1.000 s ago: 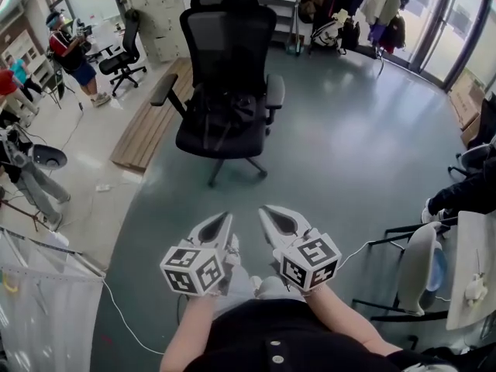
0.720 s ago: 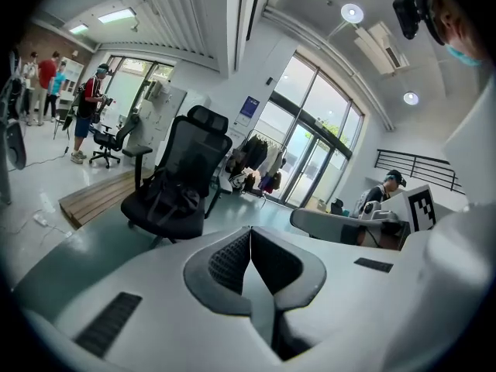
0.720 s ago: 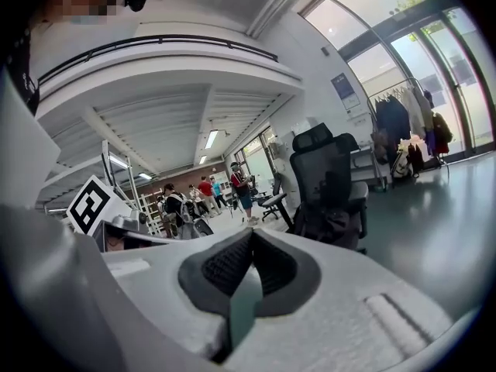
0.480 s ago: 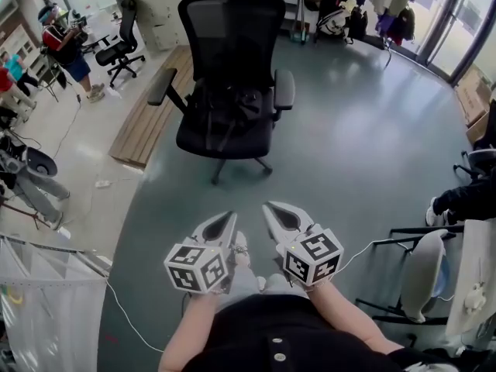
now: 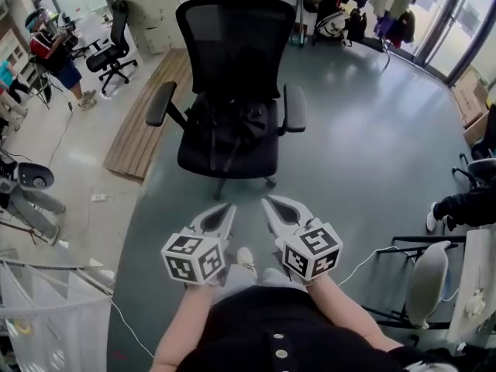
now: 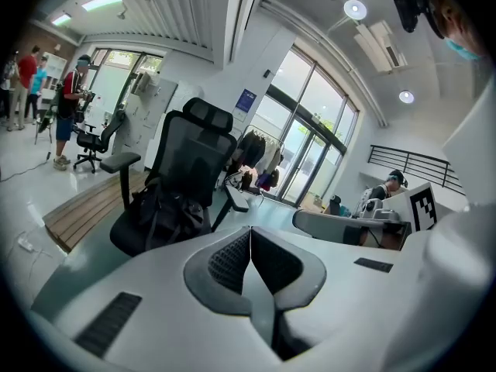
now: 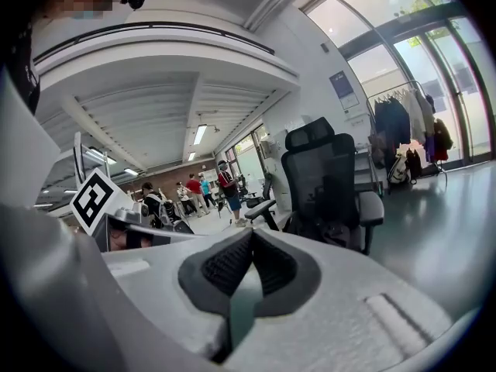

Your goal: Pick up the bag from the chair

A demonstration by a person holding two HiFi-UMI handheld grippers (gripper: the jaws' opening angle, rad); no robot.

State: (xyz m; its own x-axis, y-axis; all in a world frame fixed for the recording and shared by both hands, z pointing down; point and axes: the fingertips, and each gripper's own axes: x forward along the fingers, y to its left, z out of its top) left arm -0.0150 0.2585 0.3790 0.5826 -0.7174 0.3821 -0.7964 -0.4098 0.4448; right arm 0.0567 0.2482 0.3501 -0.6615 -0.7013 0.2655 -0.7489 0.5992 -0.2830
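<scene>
**We face the black office chair [image 5: 232, 68], its bag not yet touched**

The dark bag [image 5: 232, 124] slumps on the seat against the backrest, straight ahead of both gripper tips and well apart from them. Its long axis seems to run across the seat, armrest to armrest, with the top towards the backrest, though black on black blurs its outline. The left gripper [image 5: 225, 208] and right gripper [image 5: 268, 202] are both closed tight on nothing. We judge the jaws should part before arriving, then take a strap [image 5: 229, 149] near the seat's front.
</scene>
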